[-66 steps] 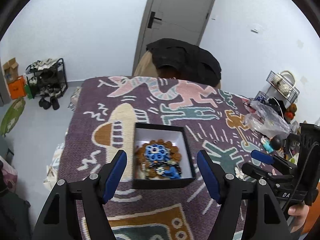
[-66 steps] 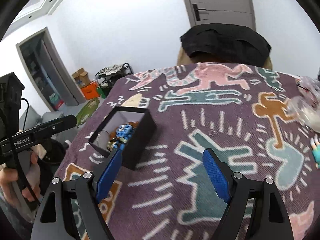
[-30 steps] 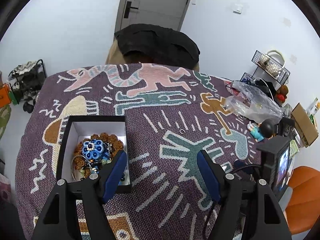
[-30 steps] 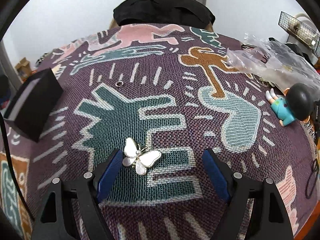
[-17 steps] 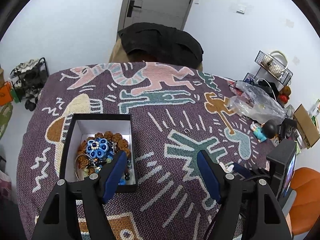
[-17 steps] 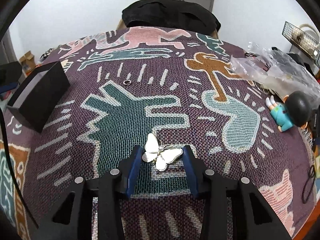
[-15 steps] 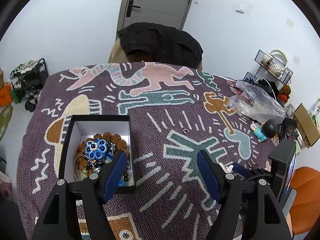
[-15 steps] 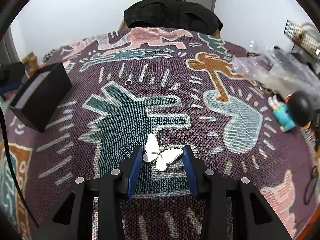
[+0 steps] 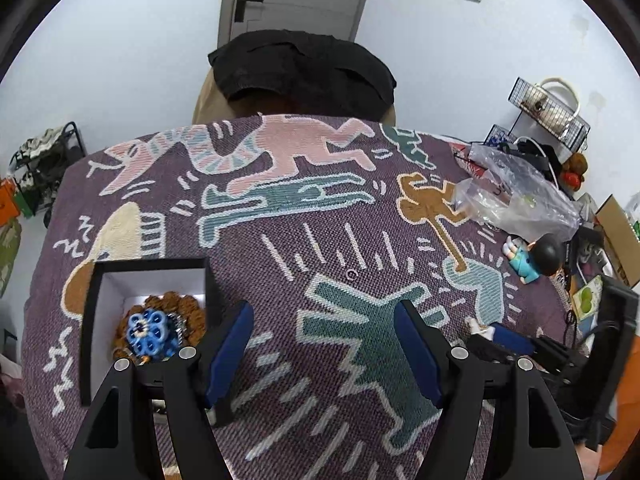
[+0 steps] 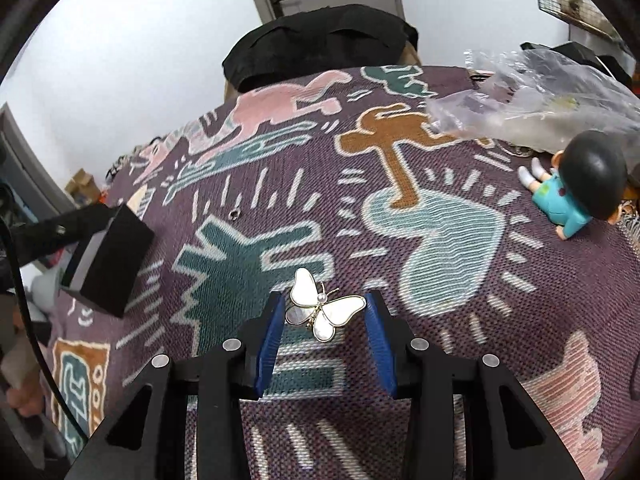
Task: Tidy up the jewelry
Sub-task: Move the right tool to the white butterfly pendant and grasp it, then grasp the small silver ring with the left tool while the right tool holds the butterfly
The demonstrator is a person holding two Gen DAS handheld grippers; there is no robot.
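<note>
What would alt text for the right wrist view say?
The right tool grips a white butterfly brooch between blue pads above a purple patterned cloth. A black box sits left, a doll and plastic bag right.

A purple patterned tablecloth (image 9: pixel 248 248) carries a black jewelry box (image 9: pixel 96 320), plastic bag (image 9: pixel 516 200), doll figurine (image 9: pixel 536 258) and small ring (image 9: pixel 351 275).

Bright, even indoor light, soft shadows, sharp focus at centre, strong fisheye bending and dark corners at edges.

both wrist fisheyes look steeply down along their fingers, close over the patterned cloth (image 9: pixel 344 208), sharing the black box (image 10: pixel 108 260)
</note>
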